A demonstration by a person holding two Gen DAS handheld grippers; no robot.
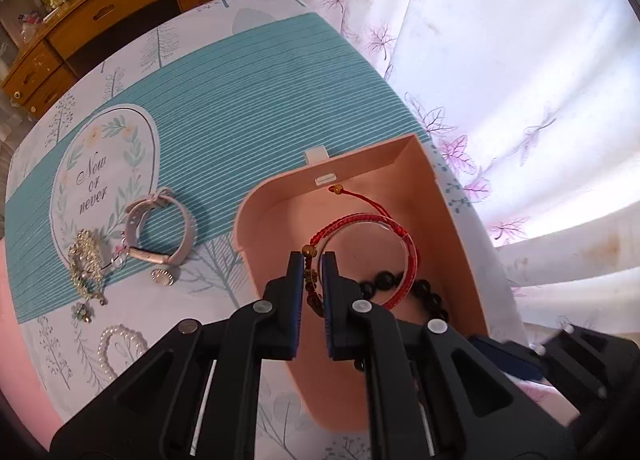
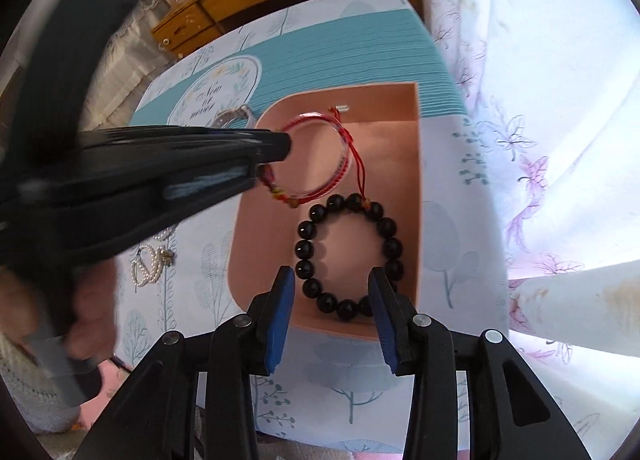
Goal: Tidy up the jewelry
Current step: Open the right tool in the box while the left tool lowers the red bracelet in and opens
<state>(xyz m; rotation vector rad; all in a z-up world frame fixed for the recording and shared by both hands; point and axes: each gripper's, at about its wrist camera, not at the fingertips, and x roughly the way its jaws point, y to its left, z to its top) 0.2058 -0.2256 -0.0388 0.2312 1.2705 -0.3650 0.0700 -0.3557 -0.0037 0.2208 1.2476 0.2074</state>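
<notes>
An open pink box (image 1: 452,220) sits on the tablecloth near the curtain. My left gripper (image 1: 313,260) points down into it, shut on the knotted end of a red cord bracelet (image 1: 400,236), whose loop hangs against the box floor. In the right wrist view the left gripper (image 2: 280,152) comes in from the left, blurred, over the box (image 2: 400,148) with the red bracelet (image 2: 320,120) at its tip. A black bead bracelet (image 2: 390,248) lies flat in the box. My right gripper (image 2: 331,280) stands open just over its near side, pads apart from the beads.
On the cloth left of the box lie a pale-strapped watch (image 1: 176,228), a sparkly gold piece (image 1: 84,256), a small round ring (image 1: 162,278) and a pearl strand (image 1: 120,340). A floral curtain (image 1: 520,120) hangs close on the right. Wooden drawers (image 1: 100,16) stand beyond the table.
</notes>
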